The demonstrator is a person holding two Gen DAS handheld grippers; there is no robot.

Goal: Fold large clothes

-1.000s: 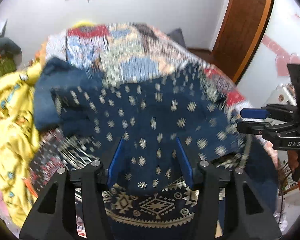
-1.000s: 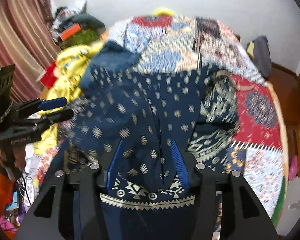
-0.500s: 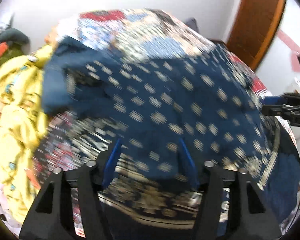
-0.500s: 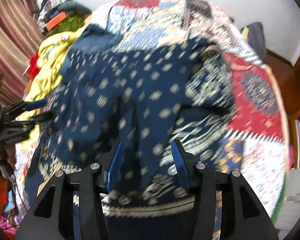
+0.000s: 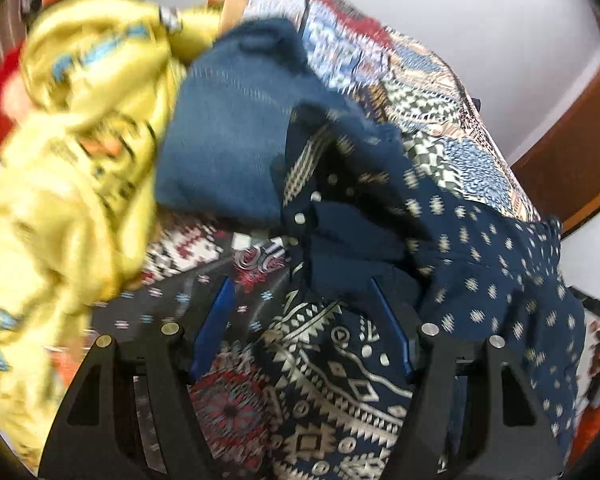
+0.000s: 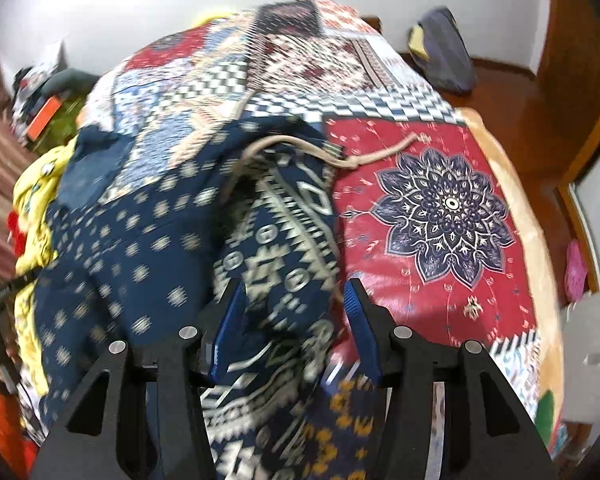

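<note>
While bunched on the quilt (image 6: 440,208), navy patterned garment (image 5: 480,264), left gripper (image 5: 304,312) jaws just opening, right gripper (image 6: 292,300) pinching it.

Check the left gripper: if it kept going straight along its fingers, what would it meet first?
Most likely the navy patterned garment, whose banded hem lies between the open fingers of the left gripper, jaws just having opened. The patchwork bedspread shows beside it; depth is unclear in the blur.
</note>
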